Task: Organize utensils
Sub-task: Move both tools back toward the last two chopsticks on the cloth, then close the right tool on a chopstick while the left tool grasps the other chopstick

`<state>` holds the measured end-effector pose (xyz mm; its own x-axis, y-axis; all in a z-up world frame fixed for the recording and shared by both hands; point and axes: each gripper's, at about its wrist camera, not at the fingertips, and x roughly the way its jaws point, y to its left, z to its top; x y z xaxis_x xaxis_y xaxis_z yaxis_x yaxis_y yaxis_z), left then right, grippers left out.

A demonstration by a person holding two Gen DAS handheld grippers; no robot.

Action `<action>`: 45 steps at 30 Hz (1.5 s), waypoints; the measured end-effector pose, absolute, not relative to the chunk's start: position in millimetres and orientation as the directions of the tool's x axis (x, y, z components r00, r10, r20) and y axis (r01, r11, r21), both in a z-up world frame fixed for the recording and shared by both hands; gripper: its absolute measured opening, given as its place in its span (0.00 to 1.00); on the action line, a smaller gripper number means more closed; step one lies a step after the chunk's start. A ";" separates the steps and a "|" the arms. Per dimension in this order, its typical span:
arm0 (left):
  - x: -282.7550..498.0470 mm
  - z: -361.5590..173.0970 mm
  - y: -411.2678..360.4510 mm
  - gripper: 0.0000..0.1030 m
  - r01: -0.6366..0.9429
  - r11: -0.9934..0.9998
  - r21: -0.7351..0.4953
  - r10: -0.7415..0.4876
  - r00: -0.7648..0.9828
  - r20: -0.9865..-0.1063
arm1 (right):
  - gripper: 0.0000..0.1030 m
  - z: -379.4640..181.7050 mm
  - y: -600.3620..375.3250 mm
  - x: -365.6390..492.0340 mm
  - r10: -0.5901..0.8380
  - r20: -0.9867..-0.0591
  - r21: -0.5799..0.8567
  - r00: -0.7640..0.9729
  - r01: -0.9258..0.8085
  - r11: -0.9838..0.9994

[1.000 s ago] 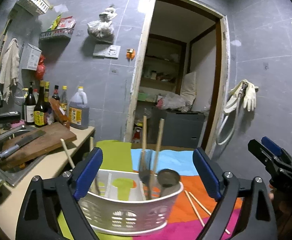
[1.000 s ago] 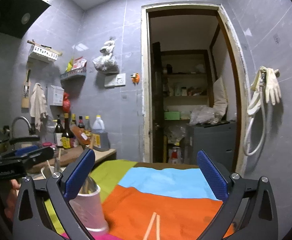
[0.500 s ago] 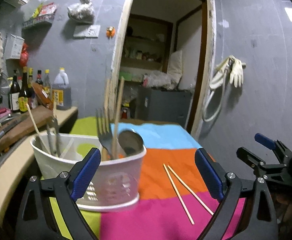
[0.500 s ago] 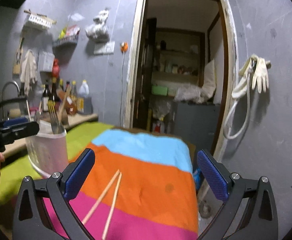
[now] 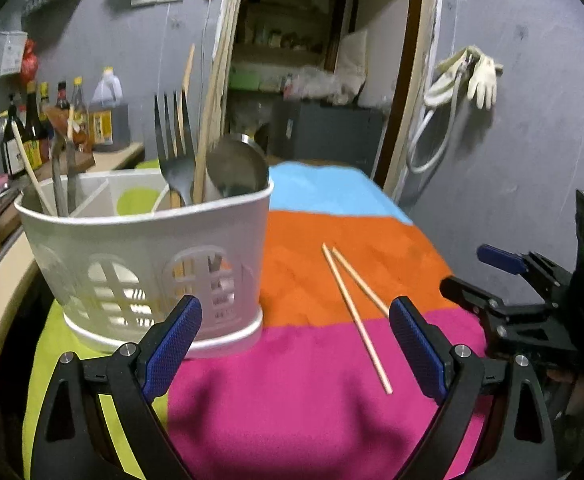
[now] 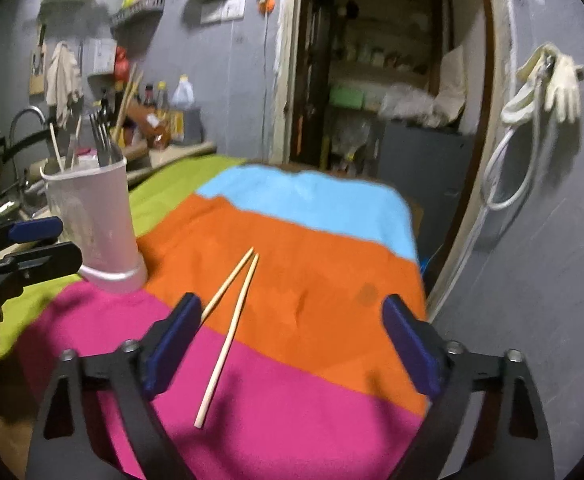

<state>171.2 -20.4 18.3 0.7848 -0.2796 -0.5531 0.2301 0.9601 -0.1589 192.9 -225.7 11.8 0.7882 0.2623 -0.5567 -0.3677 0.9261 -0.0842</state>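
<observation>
My table, under a striped cloth (image 5: 311, 380). A white caddy (image 5: 144, 248) stands toward its left edge and already holds a fork (image 5: 174, 148), a spoon (image 5: 234, 168) and upright sticks, so I judge most of the sorting done. Two chopsticks (image 6: 232, 304) lie loose mid-table on the orange and pink bands, right of the caddy: these remain. My left gripper (image 5: 293, 344) and right gripper (image 6: 288, 340) are both spread wide, empty.
</observation>
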 end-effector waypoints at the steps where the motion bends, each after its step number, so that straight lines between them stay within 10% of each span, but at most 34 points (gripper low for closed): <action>1: 173.8 16.1 -20.2 0.90 0.231 0.960 -0.161 -0.281 0.774 -0.568 | 0.77 8.9 -224.8 196.7 0.266 -0.575 -0.076 0.774 -0.375 0.924; 14: 198.1 -7.8 -30.4 0.88 0.222 0.968 -0.114 -0.237 0.678 -0.696 | 0.44 -26.0 -211.0 236.4 0.335 -0.728 0.042 0.597 -0.450 0.892; 23: 211.0 -20.0 -31.8 0.62 0.232 0.959 -0.164 -0.274 0.604 -0.749 | 0.34 -39.9 -201.0 267.9 0.366 -0.780 0.113 0.507 -0.461 0.880; 30: 218.9 -22.2 -49.1 0.51 0.280 0.945 -0.171 -0.306 0.565 -0.767 | 0.08 -40.3 -208.2 276.7 0.335 -0.787 0.098 0.518 -0.431 0.897; 45: 261.1 -27.1 -77.8 0.38 0.312 0.934 -0.173 -0.317 0.503 -0.804 | 0.05 -36.9 -248.2 282.0 0.341 -0.801 0.134 0.492 -0.407 0.903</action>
<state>261.1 -77.8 -27.1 0.5034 -0.3171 -0.8037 0.3124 0.9341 -0.1729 282.0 -248.2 -36.9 0.4918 0.3408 -0.8012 -0.4073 0.9034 0.1342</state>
